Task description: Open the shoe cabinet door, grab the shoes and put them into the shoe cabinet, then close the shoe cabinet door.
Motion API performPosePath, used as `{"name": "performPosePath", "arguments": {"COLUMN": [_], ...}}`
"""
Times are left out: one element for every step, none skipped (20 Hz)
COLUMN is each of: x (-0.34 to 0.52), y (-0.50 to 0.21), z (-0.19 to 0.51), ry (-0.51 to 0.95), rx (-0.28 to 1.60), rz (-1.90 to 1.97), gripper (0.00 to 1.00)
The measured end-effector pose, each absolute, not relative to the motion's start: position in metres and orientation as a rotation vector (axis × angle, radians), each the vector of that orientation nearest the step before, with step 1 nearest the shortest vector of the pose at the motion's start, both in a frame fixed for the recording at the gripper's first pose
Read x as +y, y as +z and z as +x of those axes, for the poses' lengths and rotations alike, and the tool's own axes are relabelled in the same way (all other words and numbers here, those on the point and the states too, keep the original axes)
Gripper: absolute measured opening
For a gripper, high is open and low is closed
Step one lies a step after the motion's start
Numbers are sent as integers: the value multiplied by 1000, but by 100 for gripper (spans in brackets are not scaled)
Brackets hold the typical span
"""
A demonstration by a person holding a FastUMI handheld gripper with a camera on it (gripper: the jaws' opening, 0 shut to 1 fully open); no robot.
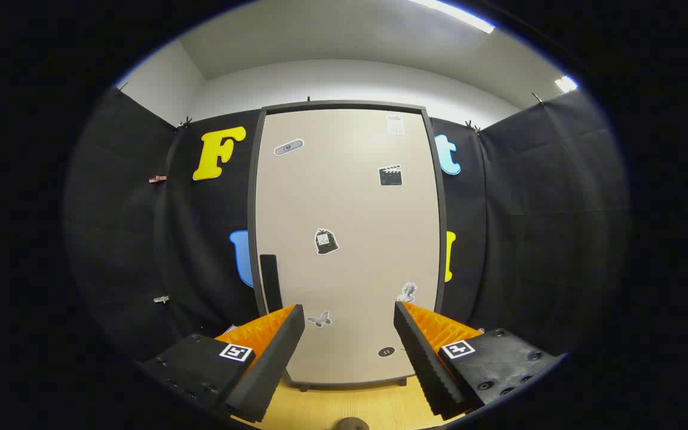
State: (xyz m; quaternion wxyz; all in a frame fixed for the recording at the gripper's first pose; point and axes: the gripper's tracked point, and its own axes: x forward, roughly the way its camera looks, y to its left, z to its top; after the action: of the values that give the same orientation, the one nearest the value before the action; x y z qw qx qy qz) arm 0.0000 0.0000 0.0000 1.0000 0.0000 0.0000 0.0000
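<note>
A tall beige shoe cabinet (347, 239) with a dark frame stands straight ahead, and its door is closed. A black vertical handle (270, 282) sits low on the door's left side. Several small stickers dot the door. My gripper (349, 313) is open, its two fingers spread wide in front of the door's lower part with nothing between them. The handle is just above and beyond the left fingertip (294, 316). A small dark rounded thing (352, 424) peeks up from the wooden floor below the fingers; I cannot tell what it is.
Black cloth walls (535, 239) close in on both sides of the cabinet. A light wooden floor (356, 406) runs from the fingers to the cabinet's base. White wall and ceiling lights are above.
</note>
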Motion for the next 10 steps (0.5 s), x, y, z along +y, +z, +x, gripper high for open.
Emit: {"name": "performPosePath", "arguments": {"x": [0, 0, 0, -2, -3, -2, -2, -3, -3, -2], "y": [0, -2, -3, -5, -5, -6, -5, -4, -4, -3], "z": [0, 1, 2, 2, 2, 2, 2, 2, 2, 2], "ry": [0, 2, 1, -4, -5, -5, -4, -6, -4, 0], "rx": [2, 7, 14, 20, 24, 25, 23, 20, 17, 13], "rz": [-2, -3, -4, -7, -6, -6, -6, -8, -10, -10], "gripper": [98, 98, 98, 98, 98, 98, 98, 99, 98, 98]}}
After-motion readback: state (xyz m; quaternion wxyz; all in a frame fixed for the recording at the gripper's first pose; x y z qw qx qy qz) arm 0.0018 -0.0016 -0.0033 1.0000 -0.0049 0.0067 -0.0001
